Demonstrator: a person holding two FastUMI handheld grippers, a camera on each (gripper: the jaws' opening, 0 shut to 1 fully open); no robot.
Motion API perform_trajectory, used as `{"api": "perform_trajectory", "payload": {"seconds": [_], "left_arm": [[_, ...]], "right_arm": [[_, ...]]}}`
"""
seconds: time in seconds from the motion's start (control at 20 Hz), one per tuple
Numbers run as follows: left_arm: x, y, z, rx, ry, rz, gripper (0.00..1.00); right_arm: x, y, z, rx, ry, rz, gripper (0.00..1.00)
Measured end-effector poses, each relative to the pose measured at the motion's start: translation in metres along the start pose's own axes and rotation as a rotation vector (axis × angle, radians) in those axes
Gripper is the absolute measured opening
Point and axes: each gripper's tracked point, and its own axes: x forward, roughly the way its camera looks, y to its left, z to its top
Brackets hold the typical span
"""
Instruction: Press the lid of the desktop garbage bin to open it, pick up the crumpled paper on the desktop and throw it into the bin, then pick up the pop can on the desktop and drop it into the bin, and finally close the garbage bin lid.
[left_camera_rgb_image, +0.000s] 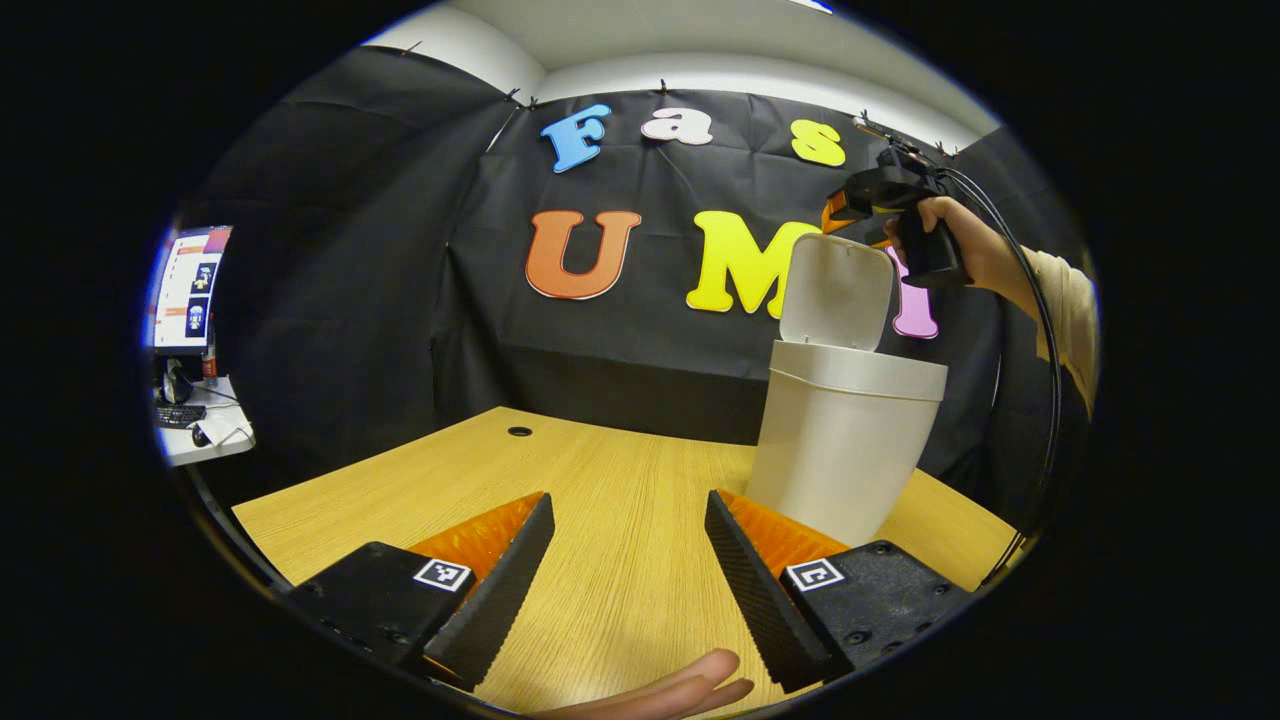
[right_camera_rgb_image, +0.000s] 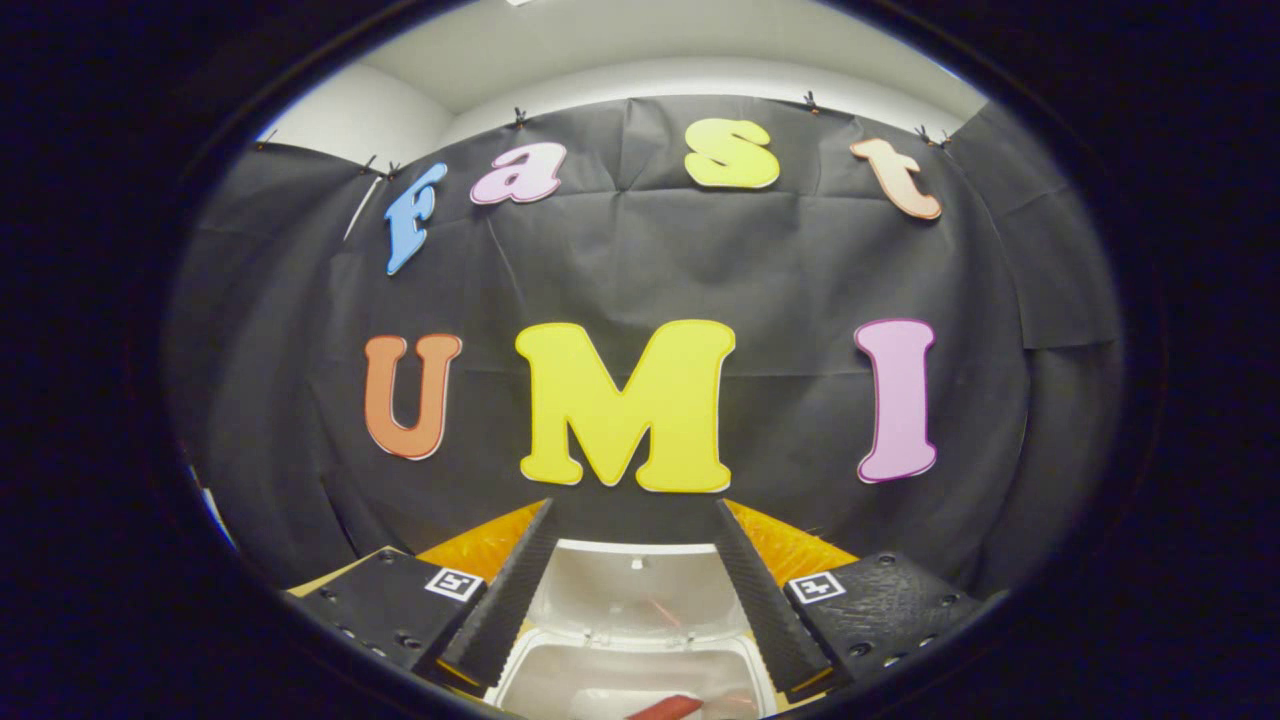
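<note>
The white garbage bin (left_camera_rgb_image: 845, 440) stands on the right of the wooden table (left_camera_rgb_image: 600, 500), its lid (left_camera_rgb_image: 835, 290) tipped up and open. My left gripper (left_camera_rgb_image: 628, 500) hovers low over the table to the left of the bin, open, with nothing between its fingers. A hand holds my right gripper (left_camera_rgb_image: 850, 205) above and behind the raised lid. In the right gripper view, my right gripper (right_camera_rgb_image: 632, 510) is open and looks down past the lid (right_camera_rgb_image: 635, 600) into the bin (right_camera_rgb_image: 560, 690). A red can (right_camera_rgb_image: 665, 708) lies inside the bin.
A monitor (left_camera_rgb_image: 190, 290) and a small desk with a keyboard stand outside the booth at far left. A cable hole (left_camera_rgb_image: 519, 431) marks the table's back edge. Fingers of a hand (left_camera_rgb_image: 680, 690) rest near my left gripper. A cable (left_camera_rgb_image: 1040, 330) hangs from the right gripper.
</note>
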Motion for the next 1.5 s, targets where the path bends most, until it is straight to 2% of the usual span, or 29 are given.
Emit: {"api": "perform_trajectory", "payload": {"seconds": [0.05, 0.15, 0.2, 0.25, 0.3, 0.4, 0.5, 0.6, 0.65, 0.75, 0.8, 0.9, 1.15, 1.3, 1.5], "left_arm": [[-0.003, 0.0, 0.004, -0.001, -0.006, 0.002, 0.98], [-0.007, -0.004, 0.013, 0.001, -0.031, -0.006, 0.98], [-0.009, -0.006, 0.016, 0.008, -0.04, -0.008, 0.98], [-0.012, -0.005, 0.018, 0.015, -0.047, -0.006, 0.98], [-0.014, -0.007, 0.021, 0.022, -0.054, -0.006, 0.98], [-0.014, -0.012, 0.022, 0.029, -0.062, -0.017, 0.98], [-0.015, -0.017, 0.021, 0.026, -0.048, -0.033, 0.98], [-0.017, -0.017, 0.025, 0.023, -0.055, -0.036, 0.98], [-0.019, -0.015, 0.027, 0.023, -0.062, -0.032, 0.98], [-0.019, -0.011, 0.03, 0.02, -0.071, -0.025, 0.98], [-0.021, -0.01, 0.03, 0.018, -0.072, -0.02, 0.98], [-0.021, -0.007, 0.029, 0.017, -0.068, -0.011, 0.98], [-0.021, -0.006, 0.029, 0.026, -0.062, -0.004, 0.98], [-0.021, -0.008, 0.028, 0.04, -0.06, -0.01, 0.98], [-0.021, -0.009, 0.026, 0.053, -0.05, -0.018, 0.98]], "right_arm": [[-0.005, 0.001, -0.004, -0.006, 0.014, 0.001, 0.95], [-0.018, 0.001, -0.008, -0.008, 0.043, 0.006, 0.95], [-0.025, 0.001, -0.013, -0.003, 0.068, 0.011, 0.99], [-0.031, 0.002, -0.018, 0.007, 0.095, 0.019, 0.94], [-0.036, 0.003, -0.024, 0.019, 0.127, 0.031, 0.94], [-0.044, 0.001, -0.048, 0.021, 0.22, 0.038, 0.97], [-0.052, -0.005, -0.076, 0.028, 0.33, 0.037, 0.94], [-0.06, -0.01, -0.096, 0.061, 0.388, 0.037, 0.9], [-0.065, -0.011, -0.104, 0.067, 0.412, 0.039, 0.93], [-0.073, -0.011, -0.123, 0.04, 0.456, 0.057, 0.9], [-0.075, -0.016, -0.129, 0.018, 0.465, 0.045, 0.89], [-0.079, -0.015, -0.137, -0.011, 0.466, 0.056, 0.96], [-0.091, -0.013, -0.17, -0.082, 0.528, 0.047, 0.94], [-0.098, -0.01, -0.179, 0.003, 0.506, 0.059, 0.9], [-0.099, -0.014, -0.181, 0.027, 0.424, 0.04, 0.91]]}}
